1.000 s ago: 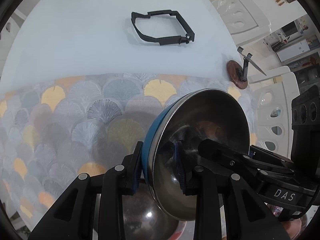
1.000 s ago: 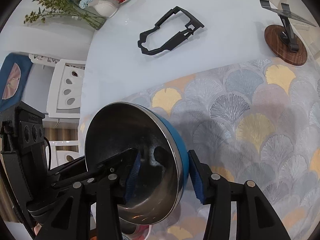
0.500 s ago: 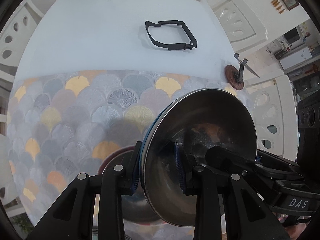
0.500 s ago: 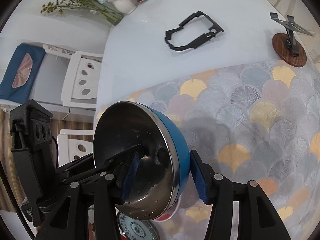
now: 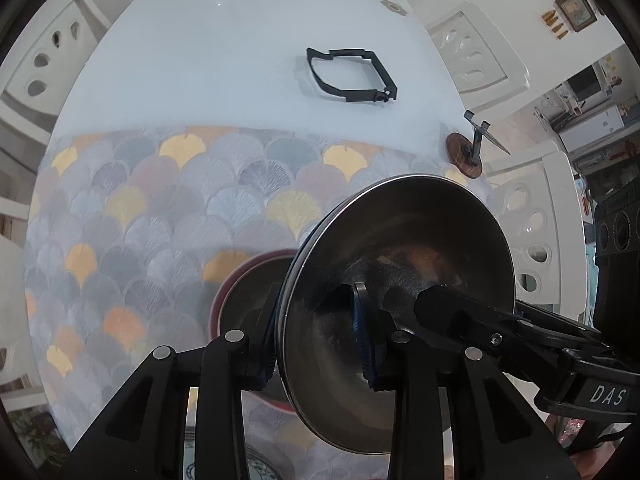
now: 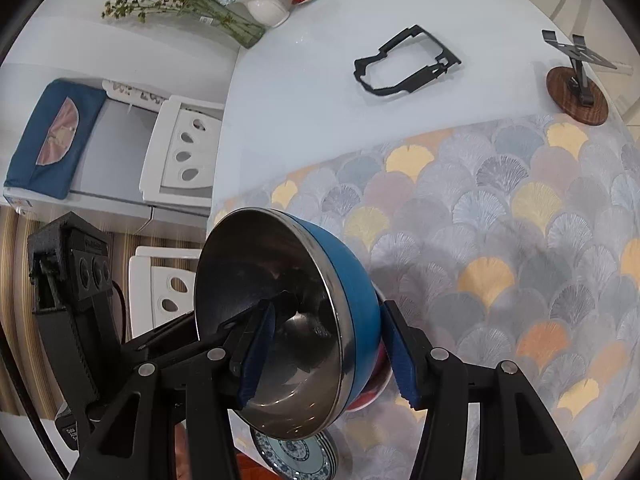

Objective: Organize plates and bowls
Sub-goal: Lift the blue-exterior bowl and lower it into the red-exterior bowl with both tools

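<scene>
Both grippers hold one blue bowl with a steel inside [image 5: 400,280], tilted on edge above the patterned cloth. My left gripper [image 5: 316,336] is shut on its rim, one finger inside, one outside. My right gripper [image 6: 332,356] is shut on the opposite rim of the same bowl [image 6: 280,320]. Below it sits a red-rimmed steel bowl [image 5: 244,292], partly hidden; its red edge shows in the right wrist view [image 6: 374,392]. A blue patterned plate [image 6: 296,450] lies at the near edge under the bowl.
A fan-patterned cloth [image 5: 160,220] covers the near half of the white table [image 5: 224,60]. A black plastic frame [image 5: 352,76] and a phone stand on a wooden disc [image 5: 468,152] lie farther back. White chairs [image 6: 184,152] and a flower vase [image 6: 240,28] stand around.
Both grippers have lifted the blue bowl up and back from the cloth. The red-rimmed bowl and the patterned plate beneath have come into view.
</scene>
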Demonstrator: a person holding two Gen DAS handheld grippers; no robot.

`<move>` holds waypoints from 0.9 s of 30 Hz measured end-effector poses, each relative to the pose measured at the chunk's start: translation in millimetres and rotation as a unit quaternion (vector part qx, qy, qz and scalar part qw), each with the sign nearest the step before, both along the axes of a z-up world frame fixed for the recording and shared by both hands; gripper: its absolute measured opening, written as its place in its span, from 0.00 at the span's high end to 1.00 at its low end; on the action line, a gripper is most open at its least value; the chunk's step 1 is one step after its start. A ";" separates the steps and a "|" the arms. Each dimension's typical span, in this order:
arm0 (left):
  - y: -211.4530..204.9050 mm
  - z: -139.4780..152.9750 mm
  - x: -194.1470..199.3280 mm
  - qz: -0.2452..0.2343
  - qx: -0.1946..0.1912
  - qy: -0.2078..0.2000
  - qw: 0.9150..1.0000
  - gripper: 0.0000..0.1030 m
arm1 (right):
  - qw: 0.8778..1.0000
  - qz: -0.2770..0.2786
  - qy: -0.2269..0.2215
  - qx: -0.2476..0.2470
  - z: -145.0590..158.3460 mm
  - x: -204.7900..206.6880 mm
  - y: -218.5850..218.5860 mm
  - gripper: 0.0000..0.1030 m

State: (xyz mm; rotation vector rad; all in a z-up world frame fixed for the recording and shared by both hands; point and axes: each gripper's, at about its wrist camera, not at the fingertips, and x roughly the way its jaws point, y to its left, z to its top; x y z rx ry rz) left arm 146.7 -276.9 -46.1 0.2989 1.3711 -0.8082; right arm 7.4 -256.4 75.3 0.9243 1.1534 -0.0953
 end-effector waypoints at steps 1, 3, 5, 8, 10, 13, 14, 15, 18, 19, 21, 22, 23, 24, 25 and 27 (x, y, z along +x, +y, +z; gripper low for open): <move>3.3 0.0 0.1 0.002 0.000 0.000 1.000 0.72 | 1.000 0.003 0.001 0.001 -0.7 0.6 2.9 0.48; 9.1 -0.8 0.1 0.006 -0.002 0.001 1.000 0.72 | 1.000 0.007 0.004 0.004 -2.5 1.4 7.6 0.48; 13.9 -3.5 0.7 0.009 0.000 0.004 1.000 0.72 | 1.000 0.005 0.008 0.011 -5.2 1.0 12.1 0.47; 19.2 -7.0 0.9 0.015 -0.001 0.008 1.000 0.72 | 1.000 0.006 0.012 0.012 -9.2 1.0 18.2 0.44; 22.1 -8.6 1.6 0.019 -0.002 0.011 1.000 0.72 | 1.000 0.008 0.016 0.015 -11.6 2.2 21.2 0.42; 25.6 -9.6 2.5 0.022 -0.003 0.013 1.000 0.72 | 0.999 0.011 0.022 0.022 -14.0 4.1 23.5 0.42; 26.4 -9.6 2.4 0.023 -0.004 0.012 1.000 0.72 | 0.999 0.012 0.021 0.021 -13.9 4.7 24.0 0.42; 26.9 -9.7 2.4 0.023 -0.005 0.012 1.000 0.72 | 1.000 0.015 0.020 0.018 -13.6 5.8 24.9 0.42; 29.3 -11.9 3.1 0.026 -0.007 0.015 1.000 0.72 | 0.999 0.020 0.022 0.014 -13.6 8.4 26.1 0.41; 30.1 -12.9 3.2 0.027 -0.007 0.015 0.999 0.72 | 0.999 0.022 0.023 0.012 -13.7 9.5 26.5 0.41; 32.0 -15.3 3.7 0.031 -0.006 0.017 0.999 0.72 | 0.999 0.025 0.025 0.011 -15.0 11.2 27.7 0.40; 33.4 -16.3 4.2 0.032 -0.007 0.019 0.999 0.72 | 0.999 0.026 0.026 0.011 -15.7 11.8 28.6 0.40; 34.8 -17.9 4.5 0.034 -0.006 0.021 0.999 0.72 | 0.999 0.027 0.027 0.012 -16.4 12.3 29.8 0.40; 36.3 -19.0 4.7 0.036 -0.005 0.021 0.999 0.69 | 0.999 0.028 0.028 0.012 -17.4 12.5 30.4 0.40; 37.6 -19.8 5.2 0.038 -0.004 0.022 0.999 0.69 | 0.999 0.029 0.028 0.013 -18.2 12.9 31.3 0.40; 39.8 -21.7 6.6 0.040 -0.003 0.024 0.999 0.69 | 0.999 0.032 0.030 0.013 -19.8 15.1 33.0 0.40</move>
